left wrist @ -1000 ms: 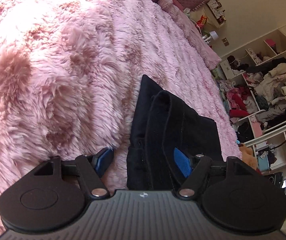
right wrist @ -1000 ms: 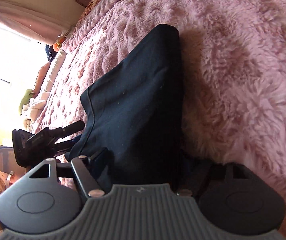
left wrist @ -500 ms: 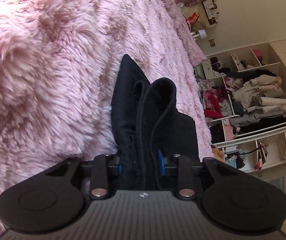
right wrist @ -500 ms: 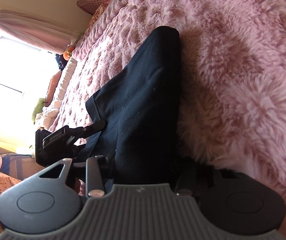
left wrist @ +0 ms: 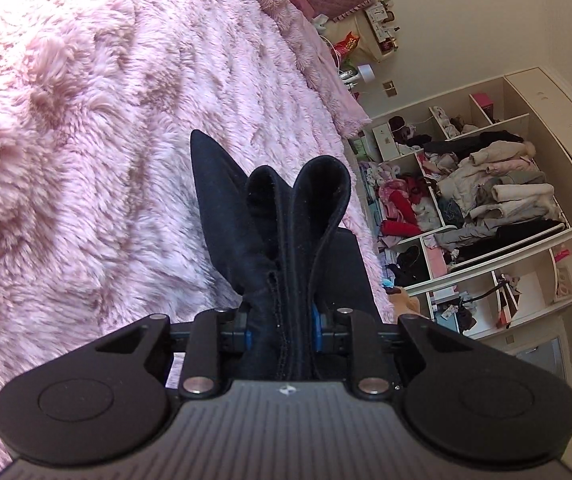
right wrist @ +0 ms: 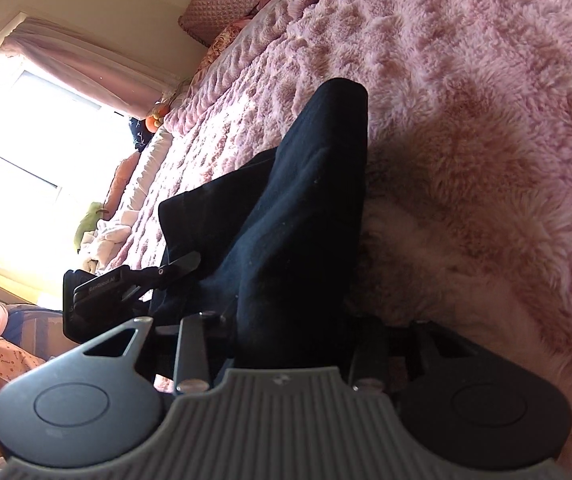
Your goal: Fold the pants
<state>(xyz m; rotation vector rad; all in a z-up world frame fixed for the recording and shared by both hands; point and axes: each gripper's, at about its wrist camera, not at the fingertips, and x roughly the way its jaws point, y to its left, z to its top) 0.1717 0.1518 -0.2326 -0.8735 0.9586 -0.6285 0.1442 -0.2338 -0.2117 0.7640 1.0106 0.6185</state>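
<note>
We hold the pants (left wrist: 282,248) at their near end with both grippers, over the pink furry bed (left wrist: 86,160). The left gripper (left wrist: 280,334) is clamped on a bunched stack of dark fabric: its blue pads press in from both sides, and several layers with a stitched seam stand up between them in rounded loops. The right gripper (right wrist: 286,332) has dark cloth filling the space between its fingers and appears clamped on it too, though its fingertips are hidden under the fabric, so we judge this rather than see it plainly.

In the right wrist view the pants (right wrist: 305,200) run as one long dark strip away from us, their far end a rounded fold resting on the bed. The left gripper (right wrist: 158,276) shows to the left of that strip, just beside its near edge, so the two grips sit close together on the same end.

What matters for the coming move is that long axis: the garment stretches straight ahead of both grippers, near end lifted, far end on the bed. We judge that the fold means carrying the held end forward along that line toward the far end. Neither gripper is clearly nearer; they need to travel together or the layers may skew.

To the right, past the bed's edge, open shelves (left wrist: 485,200) are heaped with clothes.
</note>
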